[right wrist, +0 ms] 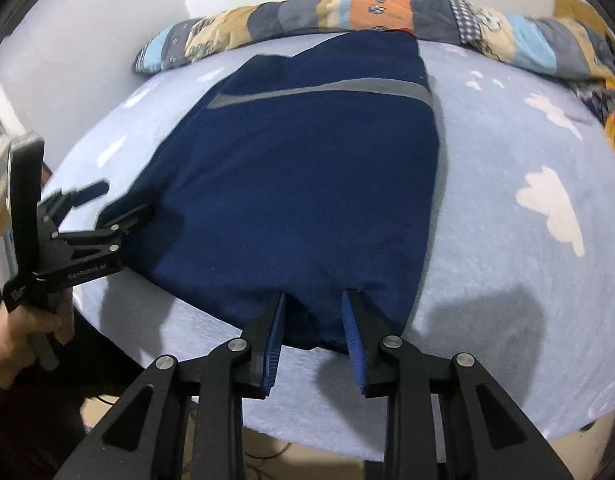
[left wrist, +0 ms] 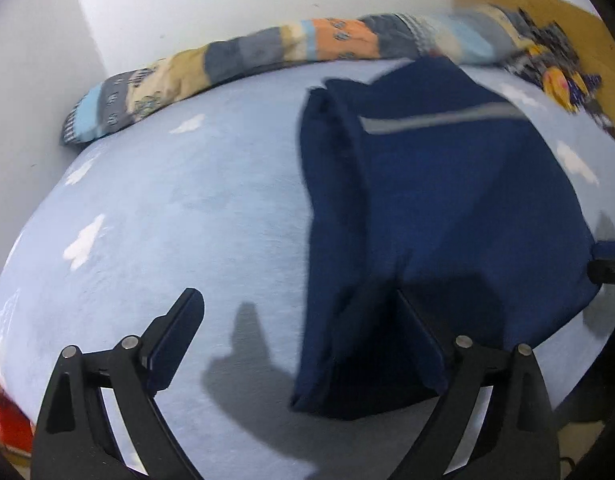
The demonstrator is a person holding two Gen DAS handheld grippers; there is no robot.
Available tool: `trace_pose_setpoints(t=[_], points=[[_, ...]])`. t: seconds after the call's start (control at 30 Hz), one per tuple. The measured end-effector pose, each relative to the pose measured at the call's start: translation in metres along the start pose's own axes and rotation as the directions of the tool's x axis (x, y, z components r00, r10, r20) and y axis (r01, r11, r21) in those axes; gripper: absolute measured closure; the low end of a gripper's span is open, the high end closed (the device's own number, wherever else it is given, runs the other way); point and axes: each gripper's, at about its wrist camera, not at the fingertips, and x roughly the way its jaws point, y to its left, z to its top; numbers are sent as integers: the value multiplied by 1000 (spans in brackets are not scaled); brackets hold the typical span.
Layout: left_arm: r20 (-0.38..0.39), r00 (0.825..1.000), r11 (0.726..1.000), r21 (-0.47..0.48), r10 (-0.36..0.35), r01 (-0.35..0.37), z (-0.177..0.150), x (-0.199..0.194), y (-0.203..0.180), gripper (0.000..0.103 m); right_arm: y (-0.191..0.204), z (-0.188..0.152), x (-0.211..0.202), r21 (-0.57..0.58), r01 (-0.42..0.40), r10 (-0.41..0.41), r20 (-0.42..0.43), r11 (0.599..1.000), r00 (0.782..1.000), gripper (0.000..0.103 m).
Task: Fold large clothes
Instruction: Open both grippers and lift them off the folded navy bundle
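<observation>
A navy blue garment point(right wrist: 303, 184) with a grey stripe lies folded lengthwise on the light blue bed point(right wrist: 507, 248). It also shows in the left wrist view point(left wrist: 447, 216). My right gripper point(right wrist: 313, 312) is part open, its jaws on either side of the garment's near hem fold. My left gripper point(left wrist: 295, 304) is wide open at the garment's near left edge; one finger lies over the cloth, the other over bare sheet. It also shows in the right wrist view point(right wrist: 107, 200), open at the garment's left edge.
A patchwork quilt point(right wrist: 347, 16) is bunched along the far edge of the bed against a white wall. A wooden headboard point(left wrist: 547, 12) stands at the far right. The bed's near edge point(right wrist: 307, 436) lies close under my right gripper.
</observation>
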Motion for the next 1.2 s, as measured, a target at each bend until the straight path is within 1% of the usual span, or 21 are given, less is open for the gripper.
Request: trace_pose_setpoints(t=[0.07, 0.1, 0.17, 0.2, 0.27, 0.37, 0.4, 0.43, 0.5, 0.57, 0.63, 0.67, 0.73, 0.77, 0.8, 0.83, 0.87, 0.93, 1.03, 1.1, 1.2], points=[[38, 999, 999, -15, 38, -37, -1, -16, 4, 8, -7, 3, -7, 37, -3, 2, 16, 999, 1000, 74], [64, 997, 999, -31, 36, -34, 4, -25, 6, 8, -11, 3, -13, 62, -18, 16, 35, 998, 999, 71], [122, 992, 999, -43, 36, -30, 16, -37, 6, 8, -20, 6, -26, 109, -65, 55, 92, 992, 994, 70], [132, 991, 999, -41, 29, -23, 24, -40, 4, 8, -24, 9, -32, 126, -80, 64, 124, 989, 990, 69], [120, 993, 1000, -28, 2, 1, 38, -35, -2, 8, -28, 18, -37, 134, -59, 40, 144, 989, 989, 69], [85, 996, 999, -36, 7, -4, 66, -18, -12, 8, -33, 41, -30, 92, 0, -15, 156, 996, 988, 68], [67, 998, 999, -34, -4, 6, 77, -9, -18, 8, -38, 50, -25, 94, 17, -32, 153, 995, 988, 67], [56, 998, 1000, -26, -15, 17, 84, -3, -23, 8, -44, 60, -21, 111, 12, -29, 152, 994, 988, 67], [32, 999, 1000, 10, -17, 17, 103, 15, -38, 8, -57, 79, -15, 164, -34, 6, 172, 986, 985, 67], [-7, 998, 998, 14, -64, 64, 115, 31, -49, 8, -62, 92, -11, 166, -42, 10, 188, 985, 982, 68], [-58, 993, 995, -9, -100, 100, 122, 50, -51, 8, -65, 109, -1, 154, -43, 15, 180, 987, 983, 69], [-89, 991, 995, -19, -103, 101, 124, 61, -51, 9, -66, 115, 6, 149, -40, 14, 168, 988, 986, 70], [-142, 984, 994, -40, -105, 101, 122, 78, -50, 9, -68, 124, 25, 147, -55, 39, 108, 988, 993, 71], [-174, 980, 994, -54, -98, 90, 118, 88, -48, 9, -70, 126, 35, 148, -47, 37, 69, 988, 997, 72], [-190, 976, 994, -67, -101, 90, 115, 94, -46, 9, -70, 126, 45, 145, -15, 10, 34, 989, 999, 70], [-198, 973, 991, -87, -118, 103, 109, 99, -44, 9, -71, 125, 49, 145, -4, 2, 12, 989, 1000, 69], [-195, 973, 990, -94, -121, 104, 108, 99, -43, 9, -72, 123, 53, 155, -10, 10, -2, 988, 1000, 69], [-165, 980, 990, -102, -111, 95, 108, 91, -43, 9, -74, 124, 52, 169, -19, 20, -6, 986, 1000, 69], [-120, 989, 993, -91, -88, 78, 104, 68, -44, 9, -68, 123, 41, 151, -23, 19, 26, 988, 999, 68], [-79, 994, 995, -73, -79, 73, 99, 51, -44, 9, -56, 120, 27, 109, -41, 34, 64, 993, 997, 67], [-39, 997, 996, -49, -71, 69, 84, 25, -43, 9, -35, 107, 5, 29, -30, 27, 101, 999, 995, 67]])
